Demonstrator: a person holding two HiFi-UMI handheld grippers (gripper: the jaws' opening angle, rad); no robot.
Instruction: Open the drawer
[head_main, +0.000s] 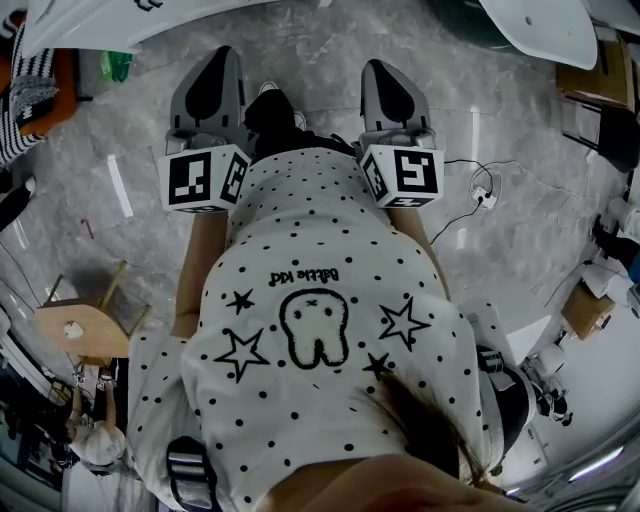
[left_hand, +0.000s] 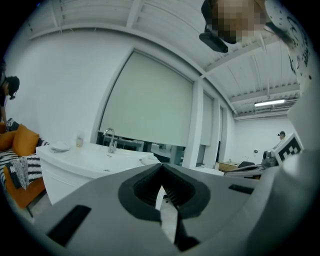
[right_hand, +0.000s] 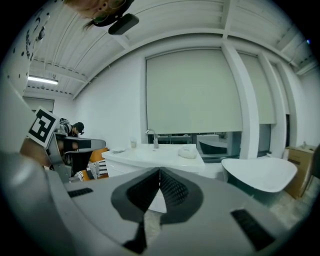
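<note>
The drawer could not be told apart as such. The white cabinet (left_hand: 62, 180) that would carry it stood under a sink counter (right_hand: 150, 155), well apart from both grippers: ahead and to the left of the left gripper (left_hand: 161, 166), and almost straight ahead of the right gripper (right_hand: 160, 170). A faucet (right_hand: 152, 137) rose from the counter's far edge, and a pale roller blind (right_hand: 195, 95) hung behind it. The left gripper's jaws were together, their ribbed pads meeting at the tip with nothing between them. The right gripper's jaws were likewise together and empty. Both grippers were held side by side in front of the person, pointing outward and slightly down over a grey marbled floor (head_main: 130, 130), each with its marker cube (head_main: 205, 178) nearest the body. Right of the right gripper lay a white basin (right_hand: 260, 172), with a cardboard box (right_hand: 295, 160) beyond it. Left of the left gripper was an orange sofa (left_hand: 22, 145) with a striped cushion. A wooden stool (head_main: 85, 325) stood behind and to the left of the left gripper.
</note>
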